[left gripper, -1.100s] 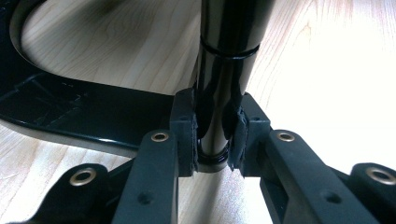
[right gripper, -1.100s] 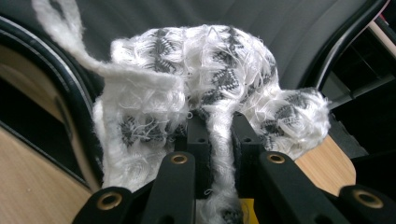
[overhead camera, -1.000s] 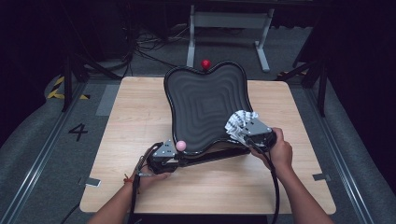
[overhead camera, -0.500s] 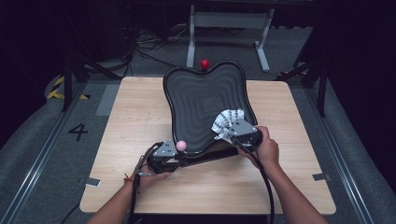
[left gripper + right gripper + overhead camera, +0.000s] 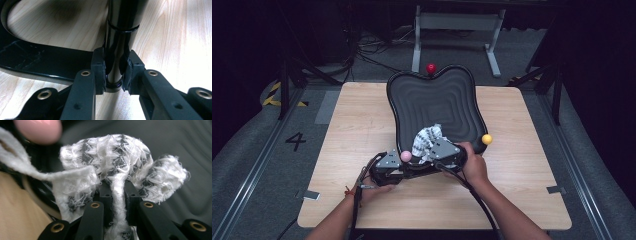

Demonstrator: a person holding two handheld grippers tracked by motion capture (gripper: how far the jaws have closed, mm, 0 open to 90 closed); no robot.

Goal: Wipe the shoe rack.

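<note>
A black, wavy-ribbed tray (image 5: 437, 95) with a lobed rim stands tilted on the wooden table, its far side raised. Coloured balls sit on its rim: red (image 5: 431, 68) at the far edge, yellow (image 5: 486, 139) at the right, pink (image 5: 406, 156) at the near left. My left gripper (image 5: 398, 167) is shut on a glossy black leg (image 5: 120, 37) of the tray at its near left corner. My right gripper (image 5: 432, 150) is shut on a white and grey patterned cloth (image 5: 117, 170), which bunches against the tray's near inner face (image 5: 427, 140).
The wooden table (image 5: 352, 130) has bare room on the left, right and near side. A metal stand (image 5: 457, 25) and cables lie on the dark floor behind the table. A black frame piece (image 5: 37, 62) under the tray rests on the wood.
My right gripper has slid left across the tray's near part with the cloth, uncovering the yellow ball at the right rim. The left gripper has stayed in place.
</note>
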